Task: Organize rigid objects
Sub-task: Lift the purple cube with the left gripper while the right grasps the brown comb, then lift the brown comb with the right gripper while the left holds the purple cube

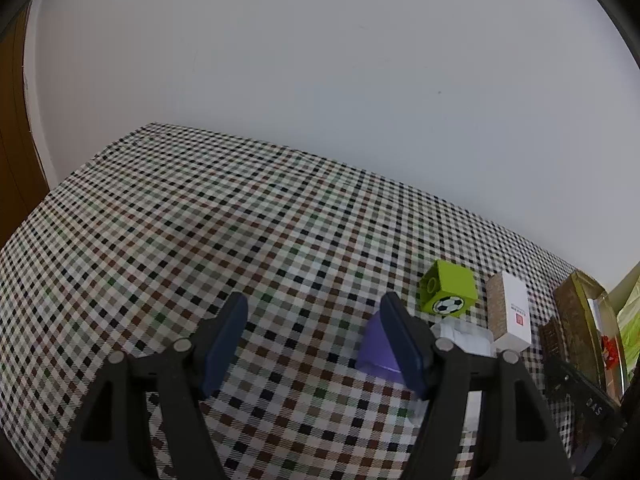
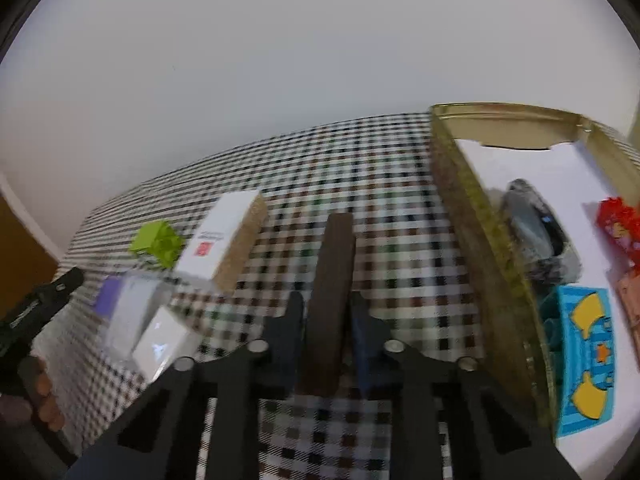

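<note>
Brown bar point(image 2: 331, 300) stands clamped between the closed fingers of the right gripper point(image 2: 326, 320), its long axis running forward along them, above the checked tablecloth point(image 2: 400, 240) just left of the gold tin point(image 2: 480, 216). Across the table, the left gripper point(image 1: 312, 344) hovers wide open and empty beside a purple block point(image 1: 374, 346).

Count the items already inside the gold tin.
4 visible in the gold tin: a dark grey object mid-tin, a red piece at right, a blue patterned block nearest, an orange item at the frame edge. More may be hidden.
</note>
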Tool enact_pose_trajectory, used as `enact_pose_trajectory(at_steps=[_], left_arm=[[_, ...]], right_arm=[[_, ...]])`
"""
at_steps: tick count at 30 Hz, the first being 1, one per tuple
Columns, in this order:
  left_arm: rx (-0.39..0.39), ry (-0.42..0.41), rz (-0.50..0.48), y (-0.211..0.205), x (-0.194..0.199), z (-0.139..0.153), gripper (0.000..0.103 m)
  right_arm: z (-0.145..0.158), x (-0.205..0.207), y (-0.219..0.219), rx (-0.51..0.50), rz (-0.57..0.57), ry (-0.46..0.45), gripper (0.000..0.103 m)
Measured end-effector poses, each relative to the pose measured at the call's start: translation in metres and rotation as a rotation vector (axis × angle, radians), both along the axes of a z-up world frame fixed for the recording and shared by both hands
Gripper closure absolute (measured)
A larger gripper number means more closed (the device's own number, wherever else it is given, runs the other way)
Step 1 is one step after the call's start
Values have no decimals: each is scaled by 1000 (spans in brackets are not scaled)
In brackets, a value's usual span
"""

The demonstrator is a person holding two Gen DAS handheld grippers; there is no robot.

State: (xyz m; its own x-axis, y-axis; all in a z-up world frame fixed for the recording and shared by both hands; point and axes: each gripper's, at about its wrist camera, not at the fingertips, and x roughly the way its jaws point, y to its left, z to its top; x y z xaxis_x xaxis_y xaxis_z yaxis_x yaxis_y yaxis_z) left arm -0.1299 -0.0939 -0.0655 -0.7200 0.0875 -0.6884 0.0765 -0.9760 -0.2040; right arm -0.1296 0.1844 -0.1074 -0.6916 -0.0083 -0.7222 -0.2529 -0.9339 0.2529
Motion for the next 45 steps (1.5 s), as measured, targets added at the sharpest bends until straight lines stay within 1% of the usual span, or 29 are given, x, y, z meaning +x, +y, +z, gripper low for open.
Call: enact_pose_trajectory(at_steps=[2,5,7,10,11,12,13,14,15,16,17,18,19,20,21,22,23,24,26,27,29,31,35,38,41,45], left_arm=[[-7,-3,-7,0,-2,-3,34],[-18,-10,-46,7,-6,-9,34],[-38,-4,-84,14,-6,-10,34],[-80,-3,-116,26,-8,-13,34],[-98,-16,-127,30,-10,-16,34],[-100,-29,-139,32,-11,-17,32],[-87,-28,-151,32,-11,-16,33],[-89,-36,-152,33,-12,-17,31],[-88,-38,-153,32,-12,-17,30],[-86,-44,-153,31,-13,-18,24],[-83,-58,-158,32,-16,-19,16],[-77,-73,-167,35,-17,-21,16],[-76,-88,-182,38,-19,-24,16],[-93,-108,-190,41,-22,-26,18],[-87,-106,-199,42,-22,-26,18],[-85,-109,-203,43,-23,-26,23],[-87,-112,-197,42,-24,-26,30],[-97,-111,-191,41,-24,-25,33],[-100,-106,-196,41,-23,-24,48],[-114,-106,-189,42,-22,-23,50],[-143,-108,-185,41,-23,-23,58],[-155,-100,-186,41,-21,-21,64],[-149,-94,-189,42,-19,-18,65],[-128,-60,-172,39,-13,-15,65],[-134,-3,-150,40,-5,-7,64],[-96,55,-118,38,3,7,64]], right_arm=[[4,8,-6,-27,42,34,84],[14,21,-30,7,103,82,84],[22,30,-36,38,139,91,84],[24,45,-28,33,174,86,84],[24,42,-28,28,175,84,84],[24,43,-28,19,174,81,84],[23,45,-27,3,172,77,84],[16,33,-16,-5,170,78,84],[16,35,-16,-13,167,77,84],[14,29,-7,-17,167,76,84],[15,30,-7,-18,165,74,84],[13,28,-6,-24,164,66,84],[12,26,-4,-35,165,65,84],[11,24,-2,-46,164,66,84],[10,24,-2,-54,163,63,84],[9,24,0,-67,161,54,84],[7,22,1,-77,162,48,84],[6,22,3,-93,158,42,84],[4,21,4,-104,152,43,84],[4,19,4,-105,149,44,84],[4,19,3,-101,156,44,84],[5,20,1,-100,164,48,84],[5,19,2,-119,185,56,84],[6,22,9,-146,177,63,84],[8,25,9,-123,177,75,84],[9,21,-2,-71,213,65,84]])
